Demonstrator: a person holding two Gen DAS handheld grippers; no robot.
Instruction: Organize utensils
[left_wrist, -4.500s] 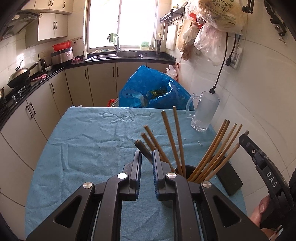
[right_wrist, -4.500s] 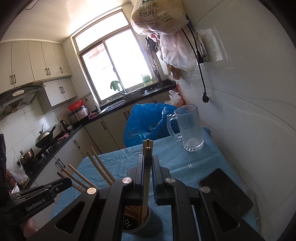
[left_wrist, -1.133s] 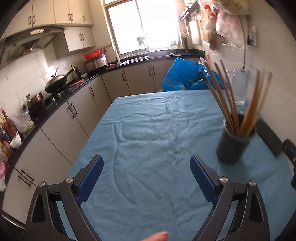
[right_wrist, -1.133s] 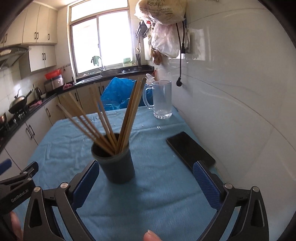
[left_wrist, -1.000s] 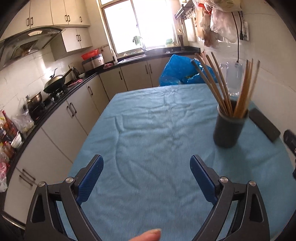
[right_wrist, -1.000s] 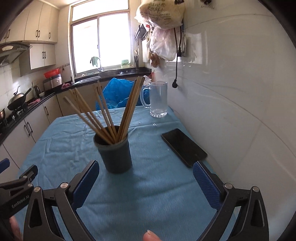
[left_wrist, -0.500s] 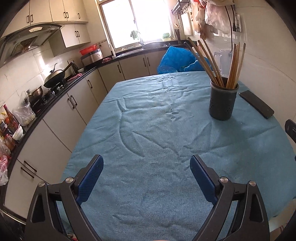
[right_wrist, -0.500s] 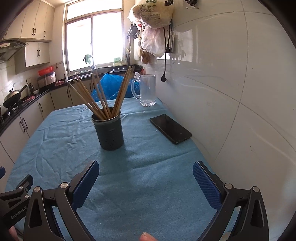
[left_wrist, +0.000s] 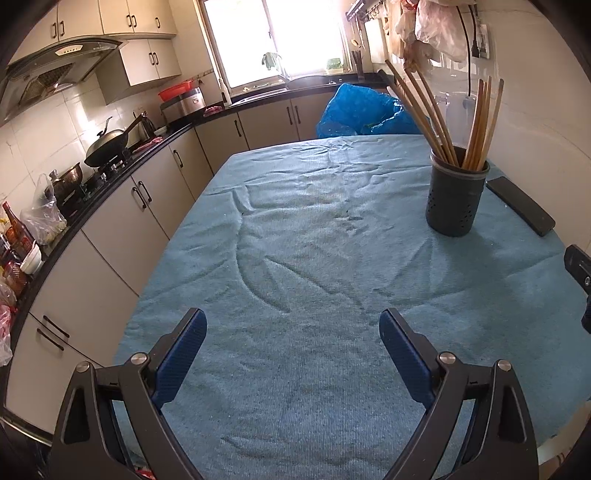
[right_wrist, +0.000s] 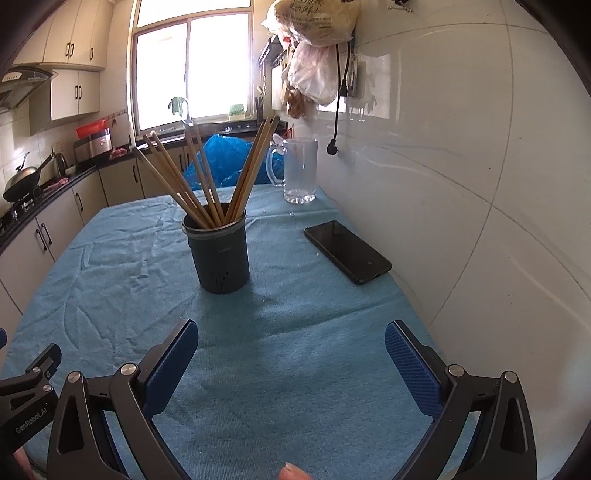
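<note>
Wooden chopsticks (right_wrist: 207, 181) upright in dark holder (right_wrist: 218, 254); both grippers' fingers (left_wrist: 181, 354) (right_wrist: 170, 362) spread, empty.

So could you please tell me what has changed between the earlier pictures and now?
Both grippers let go of the chopsticks, opened wide and pulled back from the holder: the left gripper and right gripper now hover over the blue cloth. The holder, phone and glass mug stayed put.

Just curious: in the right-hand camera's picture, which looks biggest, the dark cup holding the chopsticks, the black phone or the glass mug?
1. Dark cup.
2. Black phone, close behind.
3. Glass mug, though it stands farthest from the camera.
</note>
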